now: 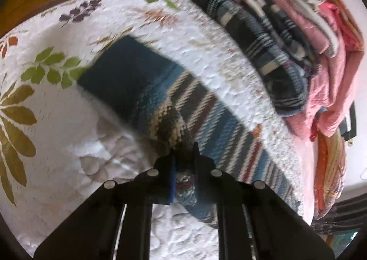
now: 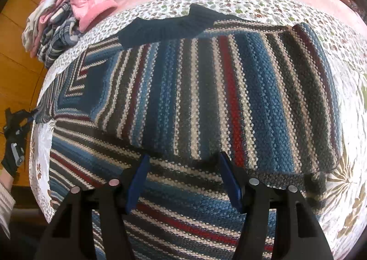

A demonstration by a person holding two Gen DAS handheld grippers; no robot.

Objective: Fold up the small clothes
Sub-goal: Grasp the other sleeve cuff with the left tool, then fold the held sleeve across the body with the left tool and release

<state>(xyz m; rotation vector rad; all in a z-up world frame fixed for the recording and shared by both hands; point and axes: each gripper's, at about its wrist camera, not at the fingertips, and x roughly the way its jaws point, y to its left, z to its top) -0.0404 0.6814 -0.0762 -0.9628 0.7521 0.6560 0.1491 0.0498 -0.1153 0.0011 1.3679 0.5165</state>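
The striped sweater [image 2: 206, 90] was lying across the floral quilt [image 2: 344, 186], one side already folded over the body. The left claw [image 1: 183, 159] was clamped on a bunched bit of its edge, probably to drag that side into the next fold. The right claw [image 2: 183, 182] hung just above the knit with jaws apart, holding nothing. Stack of folded clothes [image 1: 286, 37] sat at the far side.

left gripper [image 1: 183, 163]: jaws clamped on knit fabric
right gripper [image 2: 183, 179]: jaws spread apart, hovering, gripping nothing
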